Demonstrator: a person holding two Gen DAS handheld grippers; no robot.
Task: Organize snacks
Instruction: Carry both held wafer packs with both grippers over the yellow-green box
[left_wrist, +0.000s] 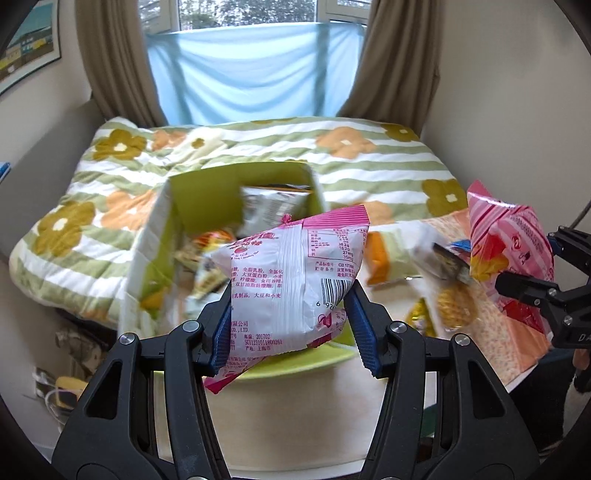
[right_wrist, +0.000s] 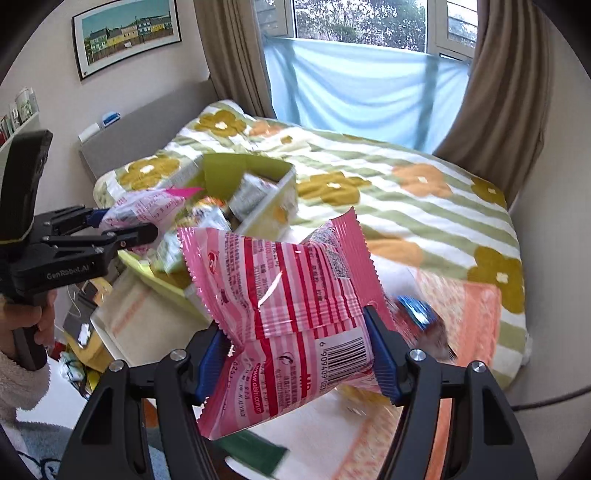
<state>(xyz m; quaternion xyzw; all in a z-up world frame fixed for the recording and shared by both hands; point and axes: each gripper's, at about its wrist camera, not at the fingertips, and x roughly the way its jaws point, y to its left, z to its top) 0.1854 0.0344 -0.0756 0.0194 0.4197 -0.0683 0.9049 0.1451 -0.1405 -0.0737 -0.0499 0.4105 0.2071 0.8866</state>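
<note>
With the white-and-pink packet (left_wrist: 291, 280) pinched in the left gripper (left_wrist: 290, 325) and the pink striped packet (right_wrist: 295, 314) clamped in the right gripper (right_wrist: 299, 358), each should be lowered squarely over the green box (left_wrist: 236, 184), seemingly already crowded, before being released

Both grippers are matte black plastic with silver screw heads at the pivots and ribbed blue pads (left_wrist: 364, 325) on the fingers. The left gripper (right_wrist: 122, 229) has "GenRobot.AI" printed in pale letters. Fuzzy cream sleeve (right_wrist: 18, 387) at the wrist.

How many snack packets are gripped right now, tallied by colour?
White-and-pink packet, in the left gripper: 1
Pink striped packet, in the right gripper: 1
Total gripped: 2
</note>
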